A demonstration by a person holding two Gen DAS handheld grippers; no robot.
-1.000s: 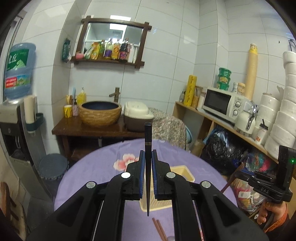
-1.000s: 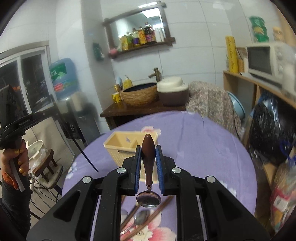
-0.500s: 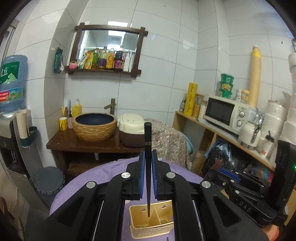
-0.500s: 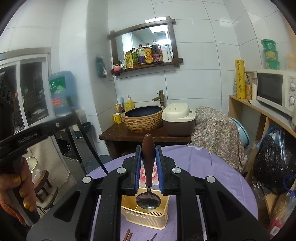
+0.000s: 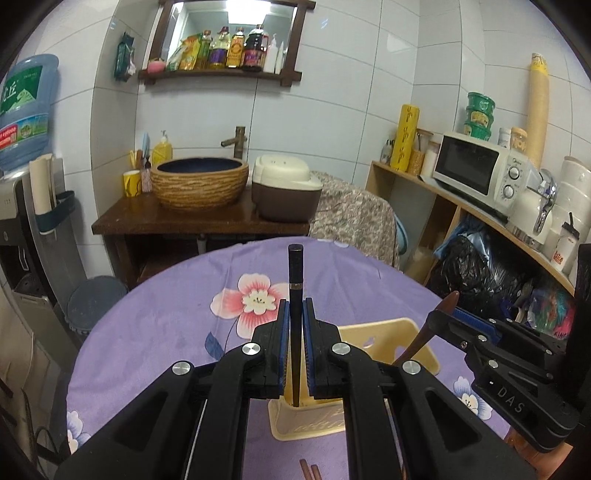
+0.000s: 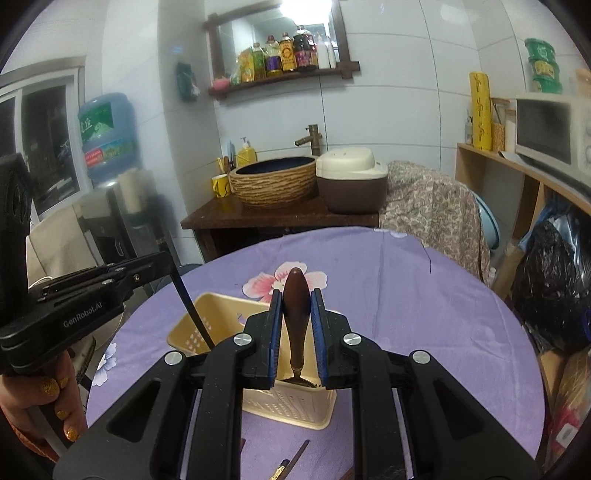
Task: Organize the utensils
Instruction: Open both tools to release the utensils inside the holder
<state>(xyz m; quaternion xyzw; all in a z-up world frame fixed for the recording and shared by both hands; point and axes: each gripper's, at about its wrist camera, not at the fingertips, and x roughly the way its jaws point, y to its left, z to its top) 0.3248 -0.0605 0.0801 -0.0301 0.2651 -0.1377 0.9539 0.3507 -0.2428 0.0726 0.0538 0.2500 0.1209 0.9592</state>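
Black chopstick (image 5: 296,317) clamped, L hand-held gripper (image 5: 295,314) | spoon (image 6: 296,314) clamped, R hand-held gripper (image 6: 296,314)

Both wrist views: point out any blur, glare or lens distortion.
Left wrist view: sharp, wall tiles bow with fisheye, corners vignetted, ceiling light glares in the mirror. Right wrist view: water dispenser at left is smeared, microwave soft at the edge, the spoon in the claw crisp.

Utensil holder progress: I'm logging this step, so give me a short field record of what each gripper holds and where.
left gripper: shut on black chopstick, tip down at the holder's opening
right gripper: shut on brown-handled spoon, bowl down at the holder's rim
utensil holder: cream, upright on purple tablecloth
loose utensils: some on the cloth near the holder
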